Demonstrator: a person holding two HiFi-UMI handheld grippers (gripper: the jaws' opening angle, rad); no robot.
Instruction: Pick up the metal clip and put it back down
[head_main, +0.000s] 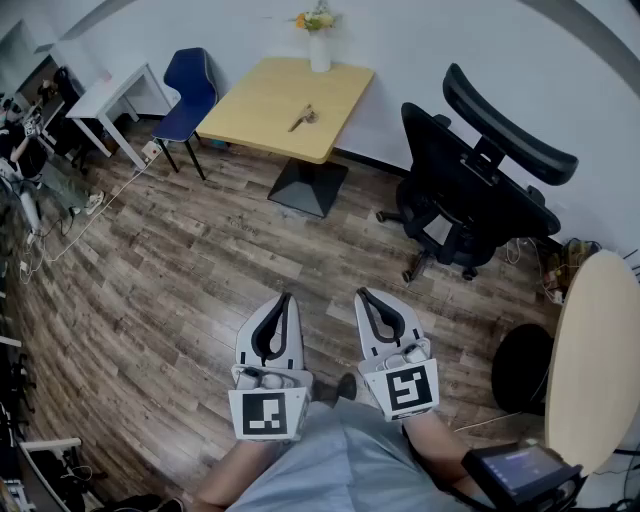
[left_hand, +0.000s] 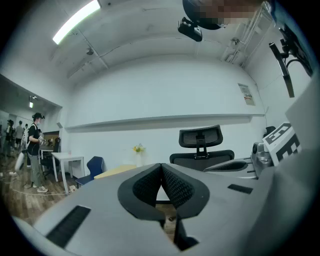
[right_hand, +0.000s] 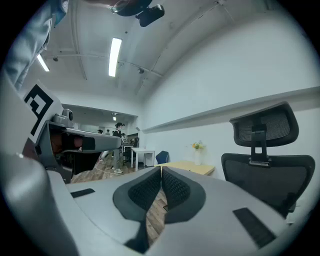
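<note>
Left gripper (head_main: 287, 298): held low at your waist, pads pressed together tip to tip, nothing between them.
Right gripper (head_main: 361, 294): just beside the left gripper, likewise closed on nothing, marker cube toward you.
Metal clip (head_main: 303, 118): 1 small object, too small to confirm, lying near the middle of the wooden table (head_main: 265, 100), well apart from both grippers.
Vase of flowers (head_main: 319, 45): upright at the table's far edge, beyond the clip.
Office chair (head_main: 470, 200): black, on casters, to the right of the table and beside your likely path.
Task stage: judged not begun; the clip lies untouched.
Risk 1: arriving with closed pads would push the clip across the tabletop, so open 1 gripper before you reach.
Risk 2: thin metal lying flat may slip out of a shallow pinch and drop.
Risk 3: an overreach past the clip could tip the vase.
Risk 4: the floor cable (head_main: 110, 195) at left could catch your foot.
</note>
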